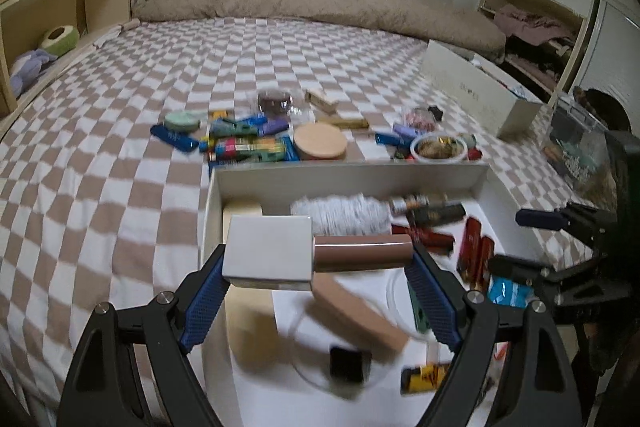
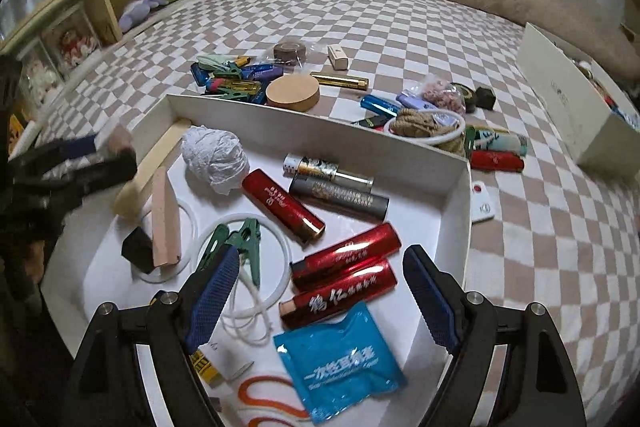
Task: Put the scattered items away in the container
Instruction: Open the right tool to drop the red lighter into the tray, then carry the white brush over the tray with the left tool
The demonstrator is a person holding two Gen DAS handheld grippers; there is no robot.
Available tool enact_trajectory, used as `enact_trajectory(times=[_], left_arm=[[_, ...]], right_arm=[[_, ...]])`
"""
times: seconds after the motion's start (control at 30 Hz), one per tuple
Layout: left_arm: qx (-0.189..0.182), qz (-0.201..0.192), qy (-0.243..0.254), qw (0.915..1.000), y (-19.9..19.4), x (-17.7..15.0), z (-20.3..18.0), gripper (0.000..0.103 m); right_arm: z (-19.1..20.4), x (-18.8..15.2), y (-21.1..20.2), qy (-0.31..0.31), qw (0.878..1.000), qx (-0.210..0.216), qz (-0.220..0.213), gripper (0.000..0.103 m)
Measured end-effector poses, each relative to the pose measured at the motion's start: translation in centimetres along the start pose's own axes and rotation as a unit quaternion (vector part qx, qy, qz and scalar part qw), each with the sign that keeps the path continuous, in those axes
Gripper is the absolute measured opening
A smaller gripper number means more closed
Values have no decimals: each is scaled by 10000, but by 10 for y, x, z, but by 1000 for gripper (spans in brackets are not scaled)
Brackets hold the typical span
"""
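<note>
Between the left gripper's (image 1: 318,267) blue pads sits a white block with a rose-gold cylinder, clamped end to end, its long axis running straight across the jaws, hanging above the near-left part of the white container (image 1: 348,169). Release there should drop it inside, I judge. Over the container's near-right corner, the right gripper (image 2: 320,291) stands wide and empty, above two red tubes (image 2: 344,275) bearing Chinese script too small to read fully and a blue sachet (image 2: 340,359) with white Chinese lettering. Beyond the container's far wall, scattered items (image 1: 256,139) wait on the checked bedspread (image 1: 120,147), nearer the empty right gripper.
</note>
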State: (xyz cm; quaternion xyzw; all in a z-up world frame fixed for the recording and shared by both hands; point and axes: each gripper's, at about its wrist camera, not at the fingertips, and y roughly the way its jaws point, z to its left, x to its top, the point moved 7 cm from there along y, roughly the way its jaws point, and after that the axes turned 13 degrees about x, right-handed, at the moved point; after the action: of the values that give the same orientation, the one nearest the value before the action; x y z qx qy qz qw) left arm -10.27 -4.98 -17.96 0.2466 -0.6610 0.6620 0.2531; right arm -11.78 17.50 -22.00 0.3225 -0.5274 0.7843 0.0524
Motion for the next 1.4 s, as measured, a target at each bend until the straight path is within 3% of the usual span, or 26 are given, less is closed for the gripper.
enact_trajectory(times=[0.37,0.73,1.0,1.13,1.4], left_arm=[[117,583,447,9972,-18,-53,-22,87],[402,1006,914,9899,-24,-78,-36,87],[451,1431,944,9842,-14,-95,-38,87],[533,1540,1007,9815,-7,-98,-37,87],[840,1514,1174,9779,3,-97,-35,87]], right_arm=[[-6,-9,-7,344,9980,193,-489,84],[-8,-19,-12,424,9956,500,-673,85],[-2,-19,-21,369,9931,706,-856,85],[-4,-20,-27,433,9916,756,-953,103],[-13,-20,-28,575,9901,791,-1008,103]])
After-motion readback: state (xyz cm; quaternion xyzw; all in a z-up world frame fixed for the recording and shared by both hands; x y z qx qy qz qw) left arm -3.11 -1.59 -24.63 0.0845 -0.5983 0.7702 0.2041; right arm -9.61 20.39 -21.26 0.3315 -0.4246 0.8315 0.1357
